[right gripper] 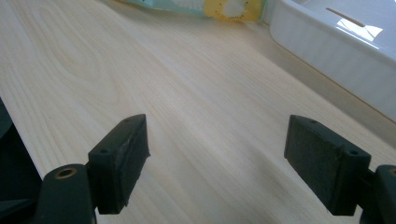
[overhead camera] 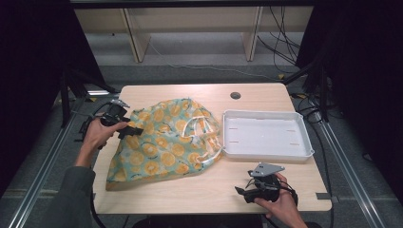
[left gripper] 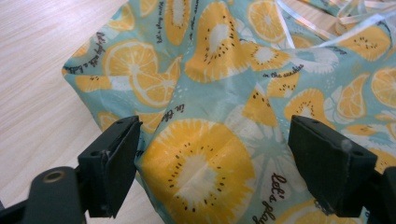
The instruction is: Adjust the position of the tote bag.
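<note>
left gripper (overhead camera: 124, 127) fingers wide open, straddling fruit-print bag (overhead camera: 164, 142) edge at bag's 9 o'clock | right gripper (overhead camera: 247, 192) fingers open, nothing held, over counter (overhead camera: 209, 192), bag at its 11 o'clock

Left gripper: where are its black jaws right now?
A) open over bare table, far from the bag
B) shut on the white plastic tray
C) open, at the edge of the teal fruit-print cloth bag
C: the left gripper has its jaws spread, with the teal fruit-print cloth bag between and beyond them.
</note>
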The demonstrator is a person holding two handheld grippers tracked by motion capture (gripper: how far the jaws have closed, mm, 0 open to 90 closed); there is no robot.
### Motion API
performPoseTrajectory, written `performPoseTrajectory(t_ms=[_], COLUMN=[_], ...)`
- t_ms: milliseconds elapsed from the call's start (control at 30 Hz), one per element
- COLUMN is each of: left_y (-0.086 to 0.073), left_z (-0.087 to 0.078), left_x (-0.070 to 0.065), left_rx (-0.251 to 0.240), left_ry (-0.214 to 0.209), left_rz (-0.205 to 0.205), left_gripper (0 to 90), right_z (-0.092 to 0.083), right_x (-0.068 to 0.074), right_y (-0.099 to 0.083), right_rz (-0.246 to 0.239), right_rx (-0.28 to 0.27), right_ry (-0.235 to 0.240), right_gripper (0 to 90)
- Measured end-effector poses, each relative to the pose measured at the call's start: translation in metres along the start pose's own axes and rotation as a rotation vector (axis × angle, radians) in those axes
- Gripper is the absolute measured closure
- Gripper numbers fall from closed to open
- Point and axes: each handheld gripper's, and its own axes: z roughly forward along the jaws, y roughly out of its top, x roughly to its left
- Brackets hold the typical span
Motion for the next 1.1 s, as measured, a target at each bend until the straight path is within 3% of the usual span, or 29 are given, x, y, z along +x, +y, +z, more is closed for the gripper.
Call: performPoseTrajectory(t_ms=[33, 67, 100, 133, 167, 200, 233, 267, 300, 367, 433, 467, 500, 533, 567, 600, 633, 667, 700, 767, 800, 833, 900, 933, 1000, 1033, 1067, 1100], left_y=[0.0, 0.0, 0.0, 0.0, 0.001, 0.001, 0.001, 0.001, 0.002, 0.003, 0.005, 0.007, 0.007, 0.008, 0.01, 0.01, 0.01, 0.01, 0.012, 0.013, 0.014, 0.014, 0.016, 0.017, 0.018, 0.018, 0.019, 0.02], left_z=[-0.001, -0.005, -0.005, -0.006, -0.004, -0.004, -0.001, 0.002, 0.007, 0.01, 0.012, 0.013, 0.013, 0.013, 0.013, 0.013, 0.014, 0.016, 0.018, 0.019, 0.02, 0.02, 0.021, 0.021, 0.023, 0.023, 0.023, 0.024], left_x=[-0.002, -0.006, -0.006, -0.007, -0.011, -0.011, -0.012, -0.016, -0.017, -0.016, -0.017, -0.016, -0.016, -0.015, -0.016, -0.015, -0.015, -0.017, -0.016, -0.018, -0.018, -0.018, -0.019, -0.019, -0.02, -0.02, -0.019, -0.019], left_rx=[-0.001, -0.033, -0.033, -0.018, 0.04, 0.04, 0.078, 0.084, 0.1, 0.108, 0.124, 0.142, 0.142, 0.151, 0.151, 0.133, 0.12, 0.118, 0.132, 0.136, 0.137, 0.137, 0.143, 0.148, 0.131, 0.131, 0.142, 0.14], left_ry=[0.026, 0.083, 0.083, 0.093, 0.116, 0.116, 0.123, 0.128, 0.138, 0.147, 0.154, 0.158, 0.158, 0.157, 0.144, 0.155, 0.135, 0.12, 0.113, 0.114, 0.1, 0.1, 0.083, 0.069, 0.049, 0.049, 0.035, 0.021], left_rz=[-0.035, -0.128, -0.128, -0.202, -0.272, -0.272, -0.288, -0.337, -0.353, -0.36, -0.337, -0.281, -0.281, -0.254, -0.243, -0.204, -0.198, -0.207, -0.129, -0.121, -0.083, -0.083, -0.029, -0.005, 0.037, 0.037, 0.066, 0.078], left_gripper=[19.5, 23.7, 23.1, 23.1, 21.4, 19.8, 19.9, 19.6, 19.6, 20.5, 20.8, 21.9, 22.6, 22.6, 36.7, 36.7, 47.4, 48.0, 48.2, 48.6, 48.8, 48.9, 49.0, 49.1, 49.3, 49.3, 49.3, 49.3], right_z=[0.0, 0.0, 0.0, 0.0, 0.0, 0.0, 0.0, 0.0, 0.0, 0.0, 0.0, 0.0, 0.0, 0.001, 0.0, 0.0, 0.0, 0.0, 0.0, 0.0, 0.0, 0.0, 0.001, 0.0, 0.001, 0.001, 0.001, 0.002], right_x=[0.0, -0.001, -0.001, 0.0, 0.0, 0.0, 0.002, 0.002, 0.002, 0.002, 0.002, 0.001, 0.001, 0.001, 0.002, 0.002, 0.001, 0.003, 0.001, 0.001, 0.001, 0.001, 0.001, 0.003, 0.003, 0.004, 0.004, 0.004], right_y=[0.0, 0.0, 0.0, 0.0, 0.0, 0.0, 0.0, 0.0, 0.0, 0.0, 0.0, 0.0, 0.0, 0.0, 0.0, 0.0, 0.0, 0.0, 0.0, 0.0, 0.0, 0.0, 0.0, 0.001, 0.001, 0.001, 0.001, 0.004], right_rz=[0.003, 0.002, 0.002, 0.003, 0.003, 0.003, 0.022, 0.021, 0.021, 0.018, 0.024, 0.019, 0.019, 0.018, 0.022, 0.022, 0.006, 0.024, 0.004, 0.003, 0.003, 0.003, -0.006, 0.012, -0.014, 0.0, 0.0, -0.025], right_rx=[0.001, 0.002, 0.002, 0.002, 0.004, 0.004, 0.014, 0.015, 0.015, 0.006, 0.006, 0.01, 0.01, 0.004, 0.011, 0.011, 0.005, 0.018, 0.012, 0.012, 0.014, 0.014, 0.002, 0.013, 0.002, 0.008, 0.008, -0.016], right_ry=[0.003, 0.005, 0.005, 0.005, 0.004, 0.004, 0.009, 0.01, 0.01, 0.008, 0.01, 0.012, 0.012, 0.01, 0.016, 0.016, 0.012, 0.021, 0.017, 0.016, 0.014, 0.014, 0.012, 0.018, 0.021, 0.023, 0.023, 0.026], right_gripper=[22.9, 22.9, 22.9, 22.9, 22.9, 22.9, 22.9, 22.9, 22.9, 22.9, 22.9, 23.0, 23.0, 23.0, 23.0, 23.0, 23.1, 23.1, 23.1, 23.1, 23.1, 23.1, 23.2, 23.3, 23.4, 23.5, 23.5, 24.2])
